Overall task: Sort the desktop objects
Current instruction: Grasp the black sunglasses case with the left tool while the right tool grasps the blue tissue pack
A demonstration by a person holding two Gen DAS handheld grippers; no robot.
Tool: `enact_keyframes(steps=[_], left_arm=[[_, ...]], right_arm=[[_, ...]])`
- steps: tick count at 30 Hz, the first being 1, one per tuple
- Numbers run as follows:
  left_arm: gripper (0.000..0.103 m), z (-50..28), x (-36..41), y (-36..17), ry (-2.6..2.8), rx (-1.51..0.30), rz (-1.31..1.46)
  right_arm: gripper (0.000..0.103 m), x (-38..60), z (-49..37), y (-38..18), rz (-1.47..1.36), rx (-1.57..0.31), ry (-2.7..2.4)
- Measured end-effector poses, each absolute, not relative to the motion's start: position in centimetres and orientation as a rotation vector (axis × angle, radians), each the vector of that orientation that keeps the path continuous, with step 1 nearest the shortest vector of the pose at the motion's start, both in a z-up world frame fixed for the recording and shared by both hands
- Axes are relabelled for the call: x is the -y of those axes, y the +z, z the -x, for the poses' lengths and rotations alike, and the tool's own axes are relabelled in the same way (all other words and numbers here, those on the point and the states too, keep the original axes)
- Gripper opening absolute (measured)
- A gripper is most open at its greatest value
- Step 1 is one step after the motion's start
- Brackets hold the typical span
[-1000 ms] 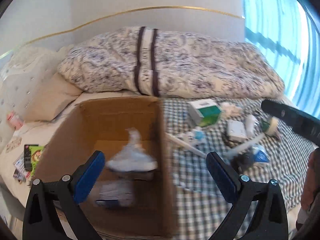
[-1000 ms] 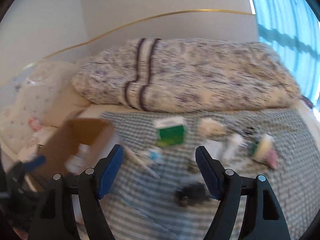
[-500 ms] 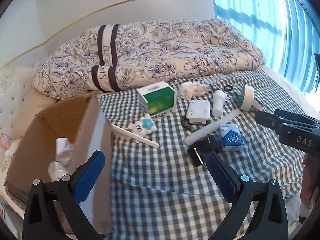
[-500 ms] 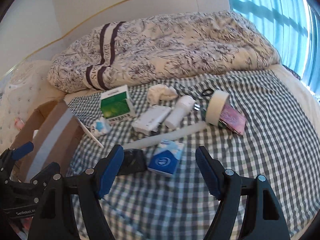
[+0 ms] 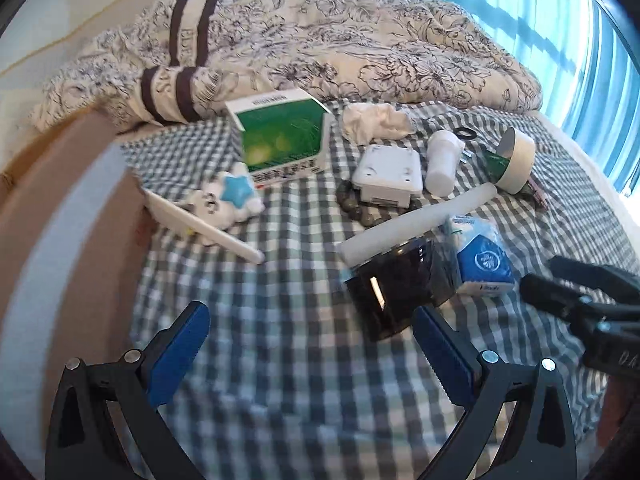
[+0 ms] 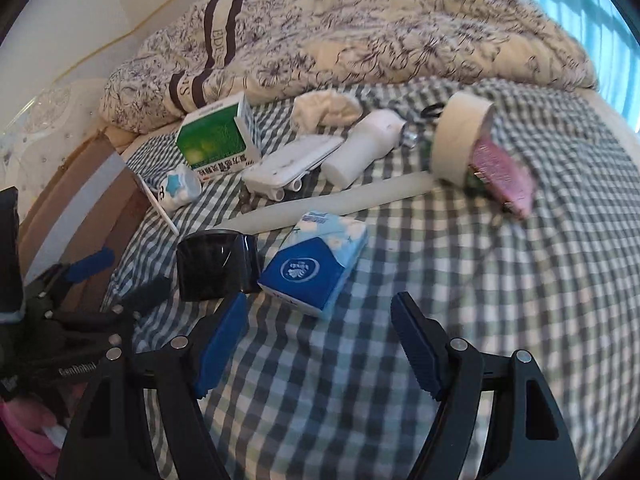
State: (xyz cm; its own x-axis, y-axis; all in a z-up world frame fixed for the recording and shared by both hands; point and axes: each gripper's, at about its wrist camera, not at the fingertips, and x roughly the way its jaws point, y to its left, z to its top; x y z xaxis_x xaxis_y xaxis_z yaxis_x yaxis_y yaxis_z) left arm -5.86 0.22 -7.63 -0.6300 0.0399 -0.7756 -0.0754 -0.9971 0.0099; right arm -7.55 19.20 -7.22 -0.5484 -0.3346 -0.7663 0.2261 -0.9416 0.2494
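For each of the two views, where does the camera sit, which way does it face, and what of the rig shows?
Left wrist: on the left gripper, facing the checked bedspread and cardboard box; the right gripper enters at the right edge.
Right wrist: on the right gripper, facing the same spread; the left gripper sits at the left edge.
Shared: black case, blue tissue pack, green box.

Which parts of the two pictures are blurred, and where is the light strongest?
Left wrist view: the cardboard box at left is smeared, the checked cloth near the fingers soft; strong window light at right. Right wrist view: the pink packet and tape roll are blurred.
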Motion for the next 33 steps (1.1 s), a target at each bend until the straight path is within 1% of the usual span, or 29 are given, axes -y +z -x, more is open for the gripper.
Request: enact_keyframes(steps=[4, 7, 9, 10, 11, 12, 13, 15, 20, 24, 25, 26, 30, 33], left_arm=[[0.103, 6.9, -0.7, -8.6, 2.776, 0.014, 1.325], [0.103, 7.5, -1.4, -8.9, 2.763, 0.009, 1.309], [0.103, 7.6, -1.6, -9.2, 2.761, -0.008, 1.306], [0.103, 7.6, -1.8, -9.3, 2.750, -0.009, 1.307], [0.103, 7.7, -1.9, -9.5, 2.742, -0.008, 1.310], [0.103, 7.7, -1.9, -9.5, 2.740, -0.004, 1.313], [0.103, 7.8, -2.0, -9.5, 2.739, 0.004, 1.316], [0.103, 7.9, -2.2, -9.5, 2.728, 0.023, 1.327], [0.103, 9.0, -3.6, -9.7, 2.735, 0.079, 1.339], [0.102, 11.2, -4.7, -11.8, 2.736, 0.072, 1.442], [0.099, 11.4, -4.6, -12.2, 2.740, 0.079, 1.446], [0.081, 11.3, -4.3, -12.1, 2.747, 0.101, 1.425], [0.078, 10.8, -3.4, -10.6, 2.718, 0.156, 1.413], [0.078, 9.7, -2.7, -8.2, 2.787, 0.114, 1.354]], right_arm=[[0.074, -19.3, 9.9, -8.2, -1.356, 0.379, -2.477], [0.074, -18.8, 11.9, -9.5, -1.438, 0.446, -2.465], [0.074, -17.9, 12.8, -10.4, -1.501, 0.423, -2.473], [0.069, -17.3, 13.0, -10.5, -1.510, 0.367, -2.503], [0.061, -16.8, 13.1, -10.4, -1.510, 0.311, -2.537], [0.056, -16.4, 13.1, -10.4, -1.513, 0.247, -2.572], [0.056, -16.3, 13.0, -10.3, -1.513, 0.239, -2.570], [0.054, -17.1, 12.8, -10.1, -1.504, 0.281, -2.557], [0.054, -20.3, 11.3, -9.0, -1.468, 0.360, -2.594], [0.054, -21.9, 10.4, -8.5, -1.454, 0.370, -2.607], [0.054, -22.2, 10.1, -8.3, -1.451, 0.357, -2.609], [0.054, -22.5, 9.9, -8.0, -1.445, 0.347, -2.614], [0.054, -22.8, 9.4, -7.0, -1.413, 0.345, -2.621], [0.054, -22.1, 8.9, -5.9, -1.376, 0.350, -2.605]])
